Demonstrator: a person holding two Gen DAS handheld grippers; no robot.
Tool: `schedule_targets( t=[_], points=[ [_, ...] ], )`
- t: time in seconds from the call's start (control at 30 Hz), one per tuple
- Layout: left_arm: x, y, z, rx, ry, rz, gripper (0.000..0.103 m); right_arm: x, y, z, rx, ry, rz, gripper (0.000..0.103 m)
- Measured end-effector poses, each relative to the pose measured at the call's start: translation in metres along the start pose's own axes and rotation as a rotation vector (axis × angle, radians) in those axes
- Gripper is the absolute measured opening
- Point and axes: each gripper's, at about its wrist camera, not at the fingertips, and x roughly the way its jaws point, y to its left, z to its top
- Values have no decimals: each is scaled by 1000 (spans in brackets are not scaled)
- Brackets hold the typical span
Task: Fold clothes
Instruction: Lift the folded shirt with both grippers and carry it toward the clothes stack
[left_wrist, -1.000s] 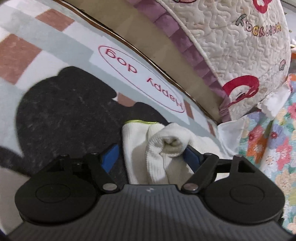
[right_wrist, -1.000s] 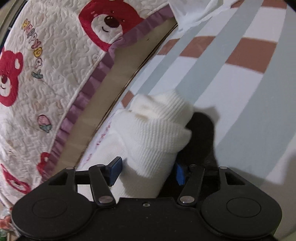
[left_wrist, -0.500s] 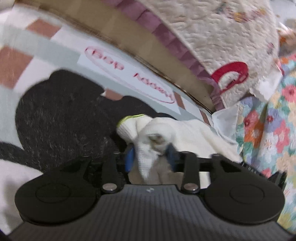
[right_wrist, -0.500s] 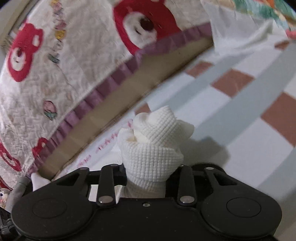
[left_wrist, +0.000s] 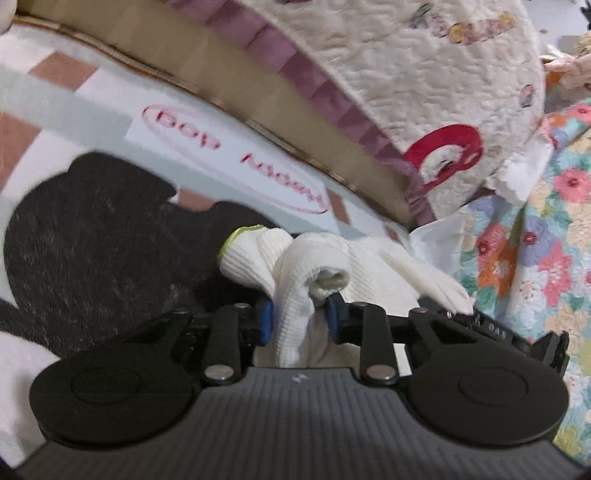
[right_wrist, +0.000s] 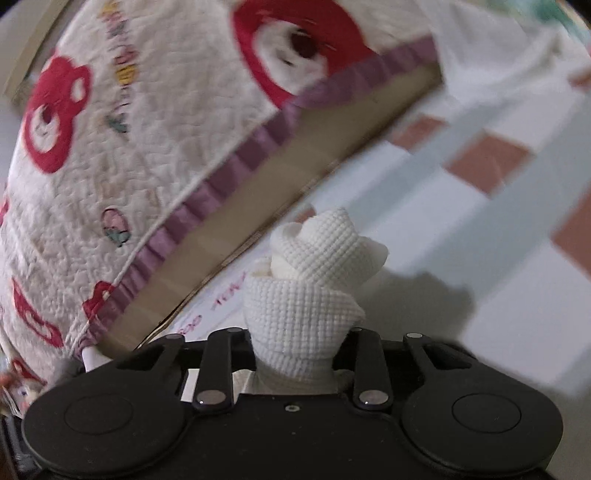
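Checked blanket (left_wrist: 92, 110), one white knit garment (left_wrist: 306, 266), two claws (left_wrist: 299, 321) (right_wrist: 299, 354) pinching it

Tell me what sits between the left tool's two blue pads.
A bunched fold of the white knit garment fills the gap of the left tool, pinched between both pads; the left wrist view shows it.

Left claw (left_wrist: 300, 320) pinched on white knit garment (left_wrist: 314, 273), blue pads against bunched fabric; rest trails right over checked blanket (left_wrist: 74, 110), possibly touching floral quilt (left_wrist: 535, 258).
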Motion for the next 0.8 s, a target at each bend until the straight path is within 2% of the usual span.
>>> schedule_targets(
  t=[0.1, 0.2, 0.3, 0.43, 0.63, 0.8],
  points=[
    [-20, -10, 7, -54, 4, -62, 23, -20, 24, 23, -67, -46, 65, 32],
    [-47, -31, 14, -26, -62, -124, 23, -43, 49, 49, -128, -76, 115, 32],
    [-75, -49, 23, -9, -127, -155, 23, -60, 81, 73, -203, -71, 148, 32],
    [-114, -66, 34, -39, -226, -189, 23, -77, 138, 106, -328, -45, 209, 32],
    [-174, -96, 50, -2, -350, -203, 23, -93, 227, 147, -482, 17, 283, 32],
    [-226, -100, 55, -29, -394, -189, 23, -101, 278, 147, -525, 71, 326, 32]
  ],
)
